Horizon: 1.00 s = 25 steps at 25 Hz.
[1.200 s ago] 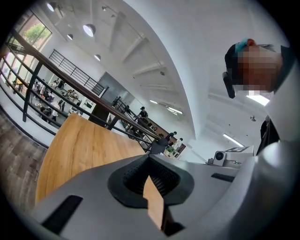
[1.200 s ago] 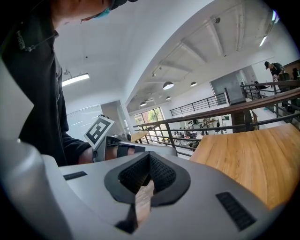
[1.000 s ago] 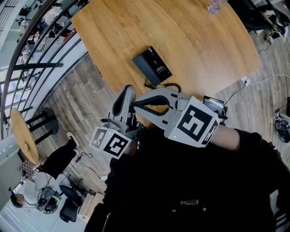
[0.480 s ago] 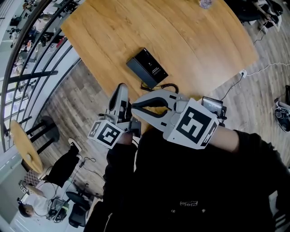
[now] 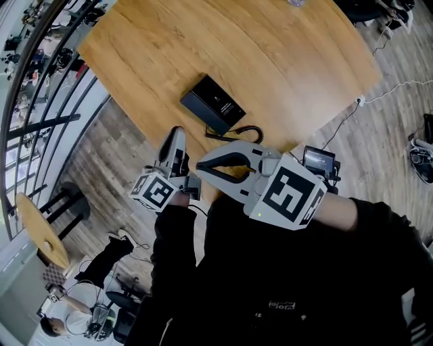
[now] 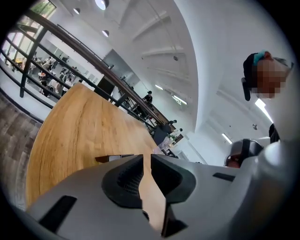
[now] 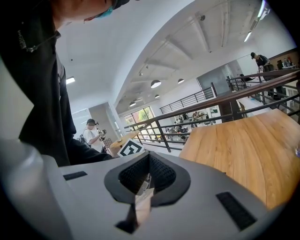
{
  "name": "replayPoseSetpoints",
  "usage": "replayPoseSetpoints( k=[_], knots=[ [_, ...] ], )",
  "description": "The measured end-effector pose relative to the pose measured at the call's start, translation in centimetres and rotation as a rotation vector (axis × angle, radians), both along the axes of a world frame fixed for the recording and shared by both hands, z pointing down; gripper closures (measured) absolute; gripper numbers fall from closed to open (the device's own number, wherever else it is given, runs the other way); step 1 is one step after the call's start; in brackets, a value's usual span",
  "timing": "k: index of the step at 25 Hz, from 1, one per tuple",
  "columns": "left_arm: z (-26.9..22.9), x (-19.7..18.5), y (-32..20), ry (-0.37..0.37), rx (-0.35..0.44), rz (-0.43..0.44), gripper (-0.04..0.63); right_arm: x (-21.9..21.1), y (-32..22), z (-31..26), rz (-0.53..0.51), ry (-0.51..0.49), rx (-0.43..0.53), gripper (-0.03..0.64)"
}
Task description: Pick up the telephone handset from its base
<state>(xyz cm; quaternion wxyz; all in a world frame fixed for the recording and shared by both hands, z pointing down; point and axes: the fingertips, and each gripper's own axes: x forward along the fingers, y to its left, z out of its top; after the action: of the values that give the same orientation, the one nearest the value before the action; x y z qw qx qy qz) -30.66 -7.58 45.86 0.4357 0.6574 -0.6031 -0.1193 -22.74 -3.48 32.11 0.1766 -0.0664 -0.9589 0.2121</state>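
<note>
The black telephone (image 5: 212,105), handset on its base, lies near the front edge of the wooden table (image 5: 291,61). Its coiled cord (image 5: 241,133) trails toward me. My left gripper (image 5: 175,133) hangs off the table's front edge, left of and short of the phone. Its jaws have just been opening: a narrow gap with nothing in it (image 6: 146,157). Beyond its jaws the telephone (image 6: 112,158) shows as a low dark slab. My right gripper (image 5: 199,164) sits at the table edge, below the cord, with its tips together and empty (image 7: 149,154).
A dark railing (image 5: 47,74) runs along the left, with a lower floor and a round wooden stool (image 5: 37,219) beyond it. A white cable and plug (image 5: 360,101) lie on the floor at the right. A bottle (image 5: 295,2) stands at the table's far edge.
The left gripper has sunk and drifted left in the head view, away from the right one. The right gripper has hardly moved. The telephone stays in place on the table.
</note>
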Motion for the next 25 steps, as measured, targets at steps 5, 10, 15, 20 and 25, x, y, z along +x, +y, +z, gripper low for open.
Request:
replayPoseSetpoints(
  k=[5,10,15,20,25],
  knots=[
    [2.3,0.6,0.3,0.030,-0.027,0.042,0.558,1.0,-0.5,0.7,0.022,0.024,-0.010,0.600],
    [5.0,1.8,0.4,0.091,-0.053,0.109,0.493,1.9,-0.7,0.8,0.027,0.048,-0.014,0.600],
    [5.5,3.2,-0.3,0.206,0.056,0.266,0.443,2.5,-1.0,0.8,0.021,0.030,-0.049,0.600],
    [7.4,2.0,-0.4,0.229,0.056,0.266,0.436,3.4,-1.3,1.0,0.036,0.037,-0.069,0.600],
    [8.7,2.1,-0.4,0.225,0.040,0.292,0.387,4.3,-1.4,0.6,0.030,0.034,-0.054,0.600]
  ],
)
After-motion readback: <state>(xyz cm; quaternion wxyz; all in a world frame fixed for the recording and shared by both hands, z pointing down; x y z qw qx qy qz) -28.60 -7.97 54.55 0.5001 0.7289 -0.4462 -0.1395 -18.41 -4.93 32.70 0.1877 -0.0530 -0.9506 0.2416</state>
